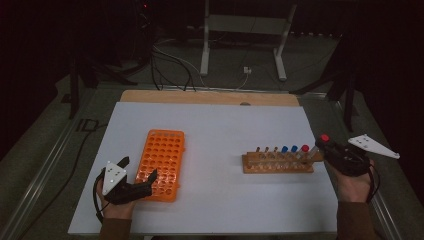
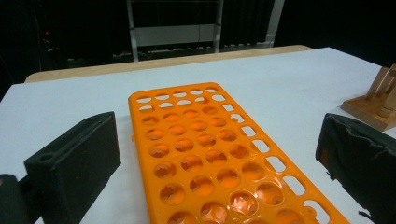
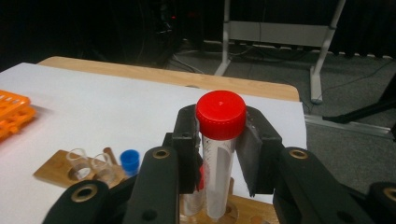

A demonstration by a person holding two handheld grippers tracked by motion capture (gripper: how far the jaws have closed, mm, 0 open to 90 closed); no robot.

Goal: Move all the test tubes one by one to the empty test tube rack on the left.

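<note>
One clear plastic tube with a red screw cap is the work in hand: the right hand-held gripper pinches it just under the cap, both black pads pressed on the clear wall. The tube stands upright with its bottom end at the mouth of a hole at the near end of the wooden tube rack, so I judge it part-way out. The lift wants to go straight up along the tube's own axis until the tip clears the wood. Any tilt could lever the light rack and shake its neighbours. The grip sits high, so the long lower part may swing; a slow carry would be wise.

In the high view that rack lies at about 3 o'clock on the white tabletop. At 9 o'clock from the held tube stand a second red-capped tube, two blue-capped tubes and a few uncapped ones.

At about 8 o'clock on the tabletop the left hand-held gripper rests with jaws spread wide, straddling the near end of the orange plastic many-holed rack. The rack's holes look empty. Bare tabletop lies between the two racks, well apart, so nothing blocks a carry across. Beyond the far edge stand a pale metal frame and loose floor cables.
</note>
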